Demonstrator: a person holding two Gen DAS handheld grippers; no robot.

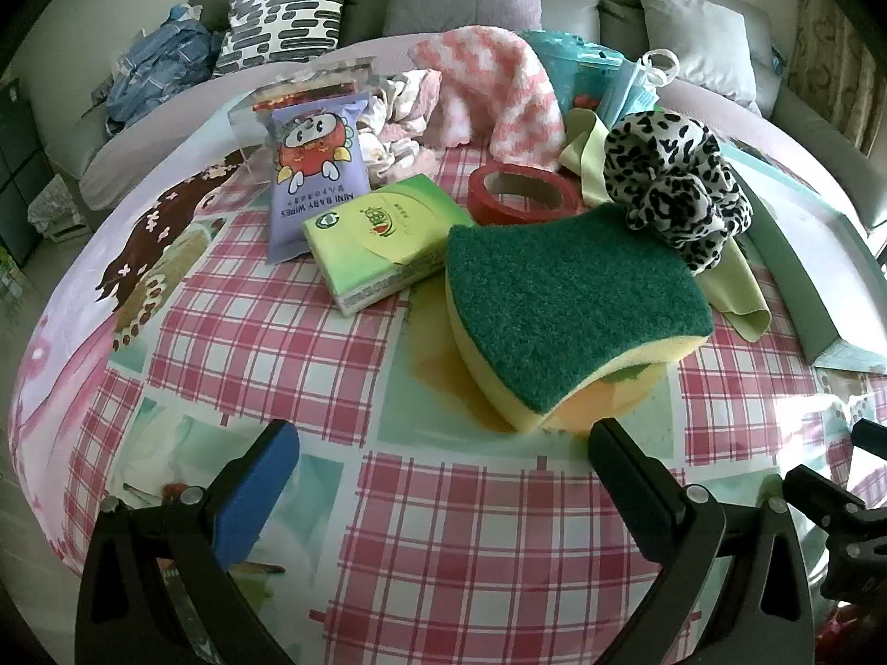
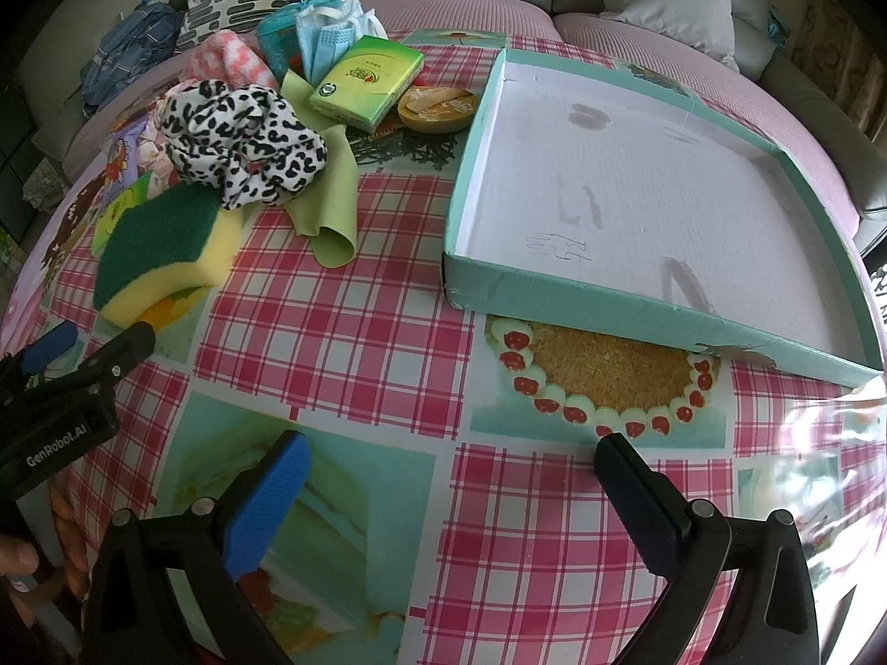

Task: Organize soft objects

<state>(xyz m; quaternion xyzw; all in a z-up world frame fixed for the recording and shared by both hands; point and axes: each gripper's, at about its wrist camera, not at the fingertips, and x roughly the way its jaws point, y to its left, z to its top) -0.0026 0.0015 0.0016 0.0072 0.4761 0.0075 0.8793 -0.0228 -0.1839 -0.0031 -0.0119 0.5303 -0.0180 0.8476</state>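
So the round table [image 2: 388, 332] with the pink plaid cloth is loaded up with soft stuff on one side and a big shallow teal box lid [image 2: 637, 299] on the other, white inside and nothing in it.

The left gripper [image 1: 443, 438] is hovering low over the cloth with its jaws spread wide, not holding anything. Right in front of it is the sponge [image 1: 571, 310], yellow with a green scrubby top, and its near edge sits just beside the gripper's right finger [image 1: 615, 454]. Can't really tell if they're touching.

Behind the sponge there's a leopard print scrunchie [image 1: 673, 177] sitting on a light green cloth [image 1: 743, 293]. To the left of the sponge is a green tissue pack [image 1: 382, 238], then a purple pack of mini baby wipes [image 1: 319, 177] leaning up behind it. A red tape roll [image 1: 521, 191] lies between the tissues and the scrunchie. Further back there's a fluffy pink and white towel [image 1: 493, 94] and a blue face mask [image 1: 632, 91].

The right gripper [image 2: 452, 454] is also wide open and empty, parked over bare tablecloth just short of the box lid's near wall. From its camera you can see a second green tissue pack [image 2: 366, 80] next to a small round yellow dish [image 2: 438, 111].
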